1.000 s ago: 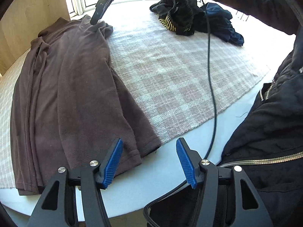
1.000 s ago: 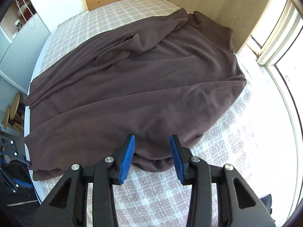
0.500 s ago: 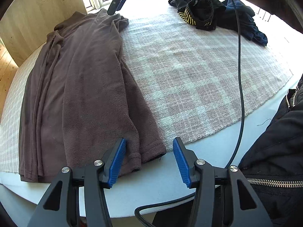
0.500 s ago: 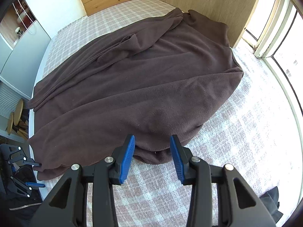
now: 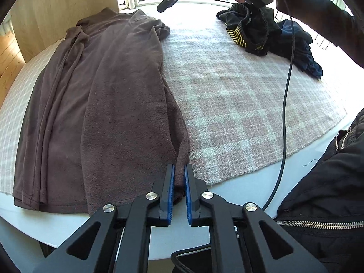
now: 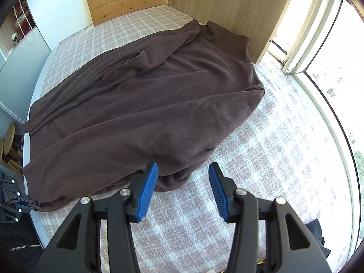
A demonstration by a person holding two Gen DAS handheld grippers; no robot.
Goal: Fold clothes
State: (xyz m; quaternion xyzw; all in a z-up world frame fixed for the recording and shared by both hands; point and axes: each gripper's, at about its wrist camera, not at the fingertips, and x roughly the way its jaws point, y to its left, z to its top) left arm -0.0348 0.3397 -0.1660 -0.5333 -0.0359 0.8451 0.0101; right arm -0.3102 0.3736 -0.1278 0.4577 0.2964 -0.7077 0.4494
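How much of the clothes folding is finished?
Not much yet. The brown fleece top lies flat with a sleeve already folded over it. The left gripper has just closed on its hem corner; the right gripper hangs open by the other end. The dark clothes pile waits untouched.

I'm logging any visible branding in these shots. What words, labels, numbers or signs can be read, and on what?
"DA…": pale letters on the side of the right gripper in the left wrist view; only these are legible, the rest is cut short and blurred.
No text on the brown fleece garment, the plaid cloth or the dark clothes pile.
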